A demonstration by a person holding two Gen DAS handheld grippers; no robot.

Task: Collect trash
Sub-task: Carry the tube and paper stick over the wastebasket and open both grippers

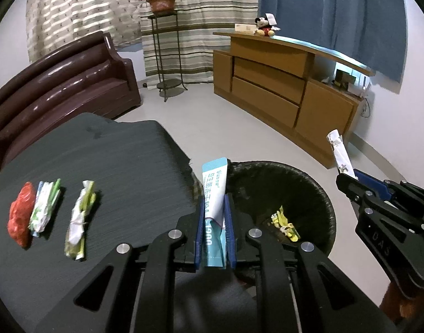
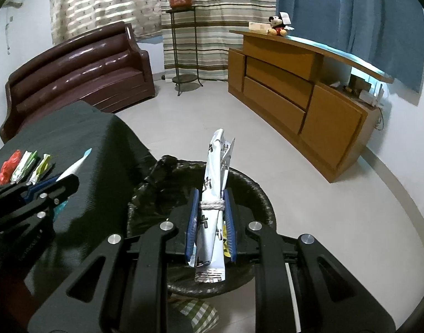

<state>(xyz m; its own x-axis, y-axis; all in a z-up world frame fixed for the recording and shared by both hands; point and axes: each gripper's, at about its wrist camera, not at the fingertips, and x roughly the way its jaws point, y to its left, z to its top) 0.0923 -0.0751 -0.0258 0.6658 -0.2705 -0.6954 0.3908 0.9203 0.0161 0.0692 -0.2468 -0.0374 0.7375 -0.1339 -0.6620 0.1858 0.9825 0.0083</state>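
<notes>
**Blue pads clamp two wrappers at the bin**

Left wrist view: the left gripper (image 1: 214,219) is closed on a teal sachet (image 1: 214,194), whose long axis runs straight out along the fingers, its tip pointing away and up. The black-lined trash bin (image 1: 320,191) sits just to the right of these fingers and slightly ahead, a yellow wrapper (image 1: 284,223) already at its bottom. The sachet appears to be over the bin's near-left rim rather than over the opening, so I judge a short move to the right is needed before letting go. To the left, on the dark table (image 1: 123,161), three pieces remain: a red wrapper (image 1: 20,217), a green-and-white wrapper (image 1: 44,208) touching it, and a yellow-green wrapper (image 1: 80,219) a little apart. The right gripper (image 1: 350,179) shows at far right, holding a white wrapper (image 1: 340,152).

Right wrist view: the right gripper (image 2: 210,216) is closed on the white wrapper (image 2: 216,183), tied round with string, standing up along the fingers. The bin (image 2: 256,186) lies directly beneath and ahead, so this hand seems the better placed to drop first. The left gripper (image 2: 55,180) is off to the left, over the table edge.
</notes>
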